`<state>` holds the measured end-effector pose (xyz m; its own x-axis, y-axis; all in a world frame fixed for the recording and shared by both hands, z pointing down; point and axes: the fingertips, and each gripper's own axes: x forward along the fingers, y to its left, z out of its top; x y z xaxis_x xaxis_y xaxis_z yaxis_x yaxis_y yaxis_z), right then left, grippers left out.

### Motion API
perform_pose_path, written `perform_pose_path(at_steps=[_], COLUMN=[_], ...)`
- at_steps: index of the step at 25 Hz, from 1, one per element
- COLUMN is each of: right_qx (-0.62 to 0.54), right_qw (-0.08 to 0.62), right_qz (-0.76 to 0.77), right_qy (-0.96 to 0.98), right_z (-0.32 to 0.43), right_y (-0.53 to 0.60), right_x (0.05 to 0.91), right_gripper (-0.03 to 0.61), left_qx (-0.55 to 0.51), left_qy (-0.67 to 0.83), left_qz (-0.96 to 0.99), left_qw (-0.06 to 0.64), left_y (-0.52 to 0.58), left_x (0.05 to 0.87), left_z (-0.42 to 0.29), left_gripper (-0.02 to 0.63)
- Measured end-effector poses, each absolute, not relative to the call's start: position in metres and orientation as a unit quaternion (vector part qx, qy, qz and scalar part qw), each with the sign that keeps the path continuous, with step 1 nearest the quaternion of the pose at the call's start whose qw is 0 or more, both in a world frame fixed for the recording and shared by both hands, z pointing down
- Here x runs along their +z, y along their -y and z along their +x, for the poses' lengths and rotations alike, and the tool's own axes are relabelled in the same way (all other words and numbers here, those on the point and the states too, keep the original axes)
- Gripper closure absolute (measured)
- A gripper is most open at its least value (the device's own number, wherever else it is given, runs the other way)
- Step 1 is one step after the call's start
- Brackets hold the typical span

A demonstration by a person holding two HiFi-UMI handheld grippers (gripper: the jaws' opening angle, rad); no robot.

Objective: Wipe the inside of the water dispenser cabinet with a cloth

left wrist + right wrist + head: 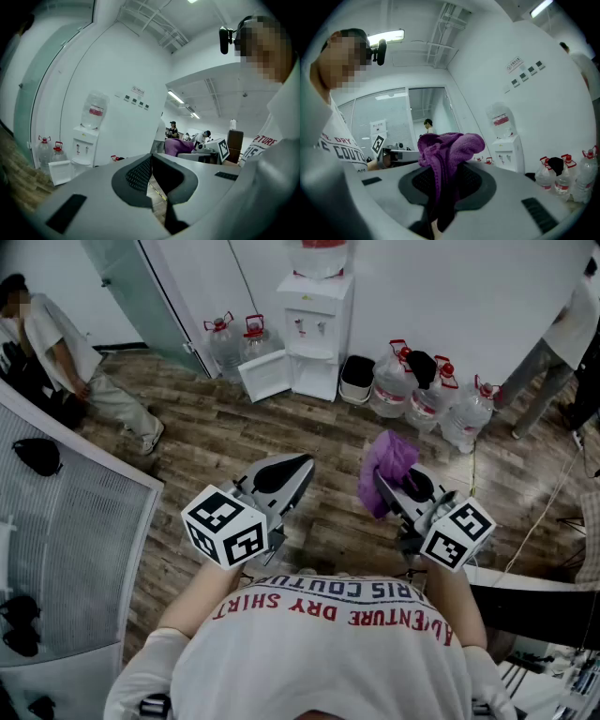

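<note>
The water dispenser (319, 329) stands at the far wall, well apart from both grippers, its low cabinet (316, 379) open and the door (265, 375) swung out to the left. The right gripper (384, 486), jaws clamped on the purple cloth (392, 460), sits a little right of that opening. The left gripper (302, 468), jaws together on nothing, points almost straight at it.
</note>
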<state>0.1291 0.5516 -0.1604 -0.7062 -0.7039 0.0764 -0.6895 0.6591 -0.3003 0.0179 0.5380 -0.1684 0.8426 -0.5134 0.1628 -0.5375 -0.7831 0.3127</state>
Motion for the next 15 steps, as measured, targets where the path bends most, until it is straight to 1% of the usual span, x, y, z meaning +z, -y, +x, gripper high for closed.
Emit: perform_pose_path(at_steps=[10, 15], right_qx=[-0.161, -0.175], right_qw=[0.016, 0.028], right_qz=[-0.392, -0.396], right_qy=[-0.906, -0.901], right_z=[0.103, 0.085], right_y=[-0.544, -0.539], right_x=[-0.156, -0.156], right_gripper=[0.485, 0.485], left_qx=[0.028, 0.024], left_qy=[0.285, 0.285], left_qz=[0.943, 0.943], left_qw=[0.169, 0.172], left_y=[-0.528, -0.523], left_x=[-0.169, -0.167], left_z=[-0.013, -0.033], left_gripper=[0.586, 0.586])
